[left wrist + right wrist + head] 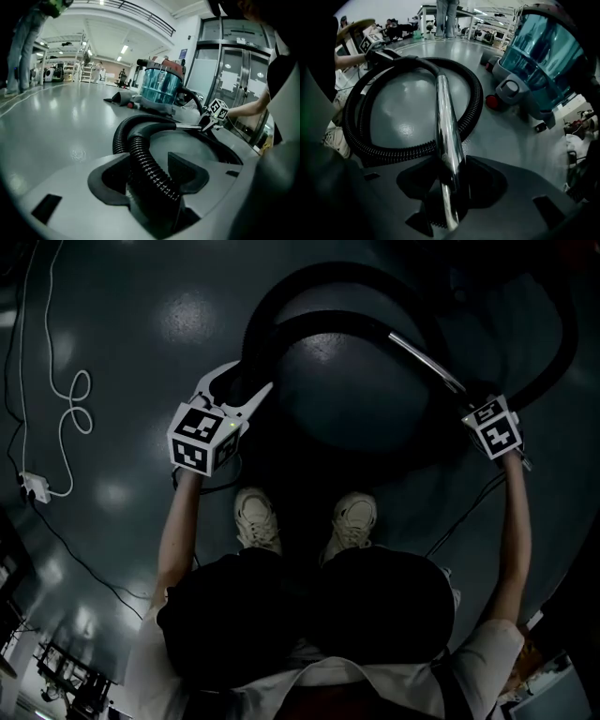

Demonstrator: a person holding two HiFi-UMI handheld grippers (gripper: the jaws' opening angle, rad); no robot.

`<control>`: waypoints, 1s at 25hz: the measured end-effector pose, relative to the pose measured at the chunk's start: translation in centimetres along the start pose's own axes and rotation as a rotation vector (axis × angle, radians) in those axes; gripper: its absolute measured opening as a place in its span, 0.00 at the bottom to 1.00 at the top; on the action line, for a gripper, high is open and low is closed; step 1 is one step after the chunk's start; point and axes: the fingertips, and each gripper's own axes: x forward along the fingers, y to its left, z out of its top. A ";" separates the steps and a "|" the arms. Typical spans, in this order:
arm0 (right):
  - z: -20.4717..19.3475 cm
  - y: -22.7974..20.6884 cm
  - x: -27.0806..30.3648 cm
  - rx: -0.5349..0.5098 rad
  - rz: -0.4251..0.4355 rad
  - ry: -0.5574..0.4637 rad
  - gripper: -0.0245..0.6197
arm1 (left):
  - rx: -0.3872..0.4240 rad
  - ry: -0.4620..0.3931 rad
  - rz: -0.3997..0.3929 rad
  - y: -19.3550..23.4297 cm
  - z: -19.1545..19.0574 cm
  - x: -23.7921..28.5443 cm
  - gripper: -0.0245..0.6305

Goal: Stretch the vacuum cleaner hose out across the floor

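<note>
The black ribbed vacuum hose [309, 324] lies coiled in a loop on the dark floor ahead of the person's shoes. Its end joins a shiny metal tube [427, 357]. My left gripper [239, 381] is open, its jaws straddling the hose [145, 164] without pressing on it. My right gripper [473, 401] points steeply down. It is shut on the metal tube [446, 126], which runs between its pads [476, 173]. The vacuum cleaner [539, 61], with a blue see-through drum, stands just beyond the loop.
A white cable [75, 409] with a small plug block [36, 486] lies at the left. The person's white shoes [255, 517] stand close behind the hose. A red part [491, 101] sits by the vacuum's base. Glass doors [234, 70] rise on the right, and people stand far off.
</note>
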 end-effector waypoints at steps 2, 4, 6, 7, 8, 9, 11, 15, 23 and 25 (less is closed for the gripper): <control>0.0 0.1 -0.5 -0.023 -0.069 -0.005 0.35 | 0.044 -0.002 0.018 0.0 -0.1 0.1 0.42; 0.3 0.0 -1.4 -0.064 -0.172 -0.029 0.34 | 0.057 -0.014 0.015 -0.1 -0.2 -0.2 0.42; 1.3 -0.2 -3.4 -0.124 -0.311 -0.070 0.34 | 0.072 -0.021 0.015 0.1 -0.3 -1.0 0.42; 2.1 -0.3 -4.7 -0.159 -0.381 -0.095 0.34 | 0.092 -0.023 0.022 0.2 -0.3 -1.4 0.42; 3.1 -0.4 -6.2 -0.199 -0.446 -0.120 0.34 | 0.117 -0.031 0.033 0.3 0.0 -1.9 0.42; 4.2 -0.5 -7.7 -0.246 -0.504 -0.143 0.34 | 0.141 -0.050 0.044 0.3 0.6 -2.4 0.42; 6.7 -0.7 -10.5 -0.358 -0.610 -0.177 0.34 | 0.185 -0.109 0.061 0.2 2.6 -3.3 0.42; 12.2 -1.2 -15.8 -0.600 -0.810 -0.216 0.34 | 0.333 -0.203 0.126 0.8 7.2 -4.5 0.42; 24.1 1.4 -23.4 -1.032 -0.979 -0.349 0.34 | 0.597 -0.285 0.098 2.0 16.2 -7.0 0.42; 26.0 2.7 -22.9 -1.096 -0.964 -0.375 0.34 | 0.680 -0.257 0.064 1.1 17.4 -7.1 0.42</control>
